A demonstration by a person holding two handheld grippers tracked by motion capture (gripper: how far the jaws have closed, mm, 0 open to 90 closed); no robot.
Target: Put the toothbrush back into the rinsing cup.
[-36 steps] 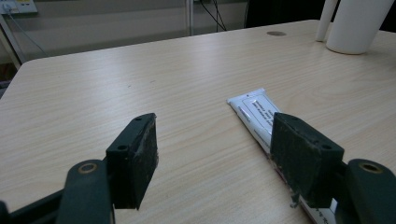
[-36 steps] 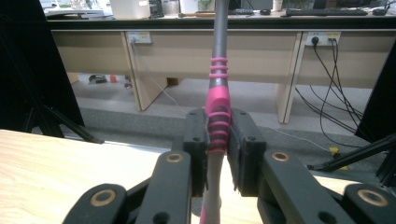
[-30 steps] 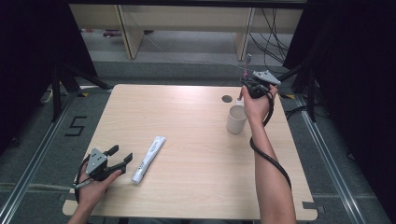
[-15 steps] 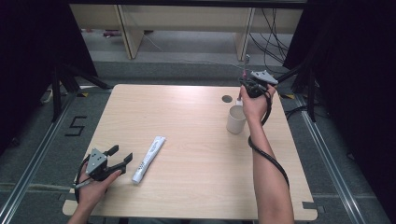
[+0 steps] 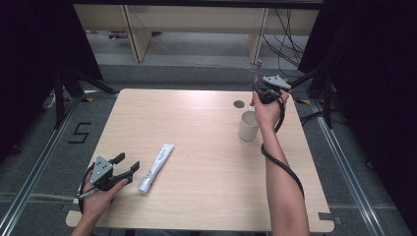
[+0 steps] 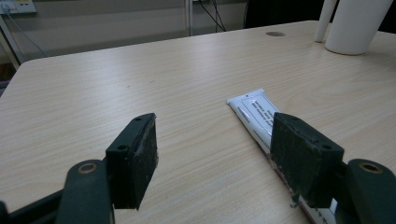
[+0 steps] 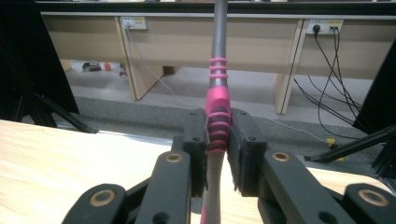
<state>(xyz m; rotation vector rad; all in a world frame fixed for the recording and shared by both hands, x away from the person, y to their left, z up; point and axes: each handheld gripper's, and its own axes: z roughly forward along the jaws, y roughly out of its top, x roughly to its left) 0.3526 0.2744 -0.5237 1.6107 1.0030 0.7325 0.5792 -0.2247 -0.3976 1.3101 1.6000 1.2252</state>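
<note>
At the near left corner of the bench [image 5: 196, 206], the left gripper [image 5: 129, 166] is resting low in the person's left hand [image 5: 101, 196], its jaws standing wide apart and gripping nothing. In the left gripper view the left gripper [image 6: 212, 154] is pointing across the wood with the white tube [image 6: 261, 116] lying just beside one black pad, off to that side of the gap rather than between the pads. In the high view the tube [image 5: 156, 161] is lying flat just to the right of the open jaws, its long axis running diagonally from the near cap end up toward the far right. This is the nearer hand to the tube by a wide margin, so a small sideways shift looks sufficient to bracket it across its narrow width. Farther out, toward the far right of the bench, the white cup [image 5: 248, 126] is standing upright. Directly beyond and above it, the right hand [image 5: 265, 110] is holding the right gripper [image 5: 257, 86] raised. In the right gripper view the right gripper [image 7: 218, 140] is clamping a toothbrush [image 7: 218, 70] by its pink ribbed handle, the pads pressing on both sides. The toothbrush is standing roughly vertical, its lower end seemingly hanging toward the cup, well apart from the tube.
</note>
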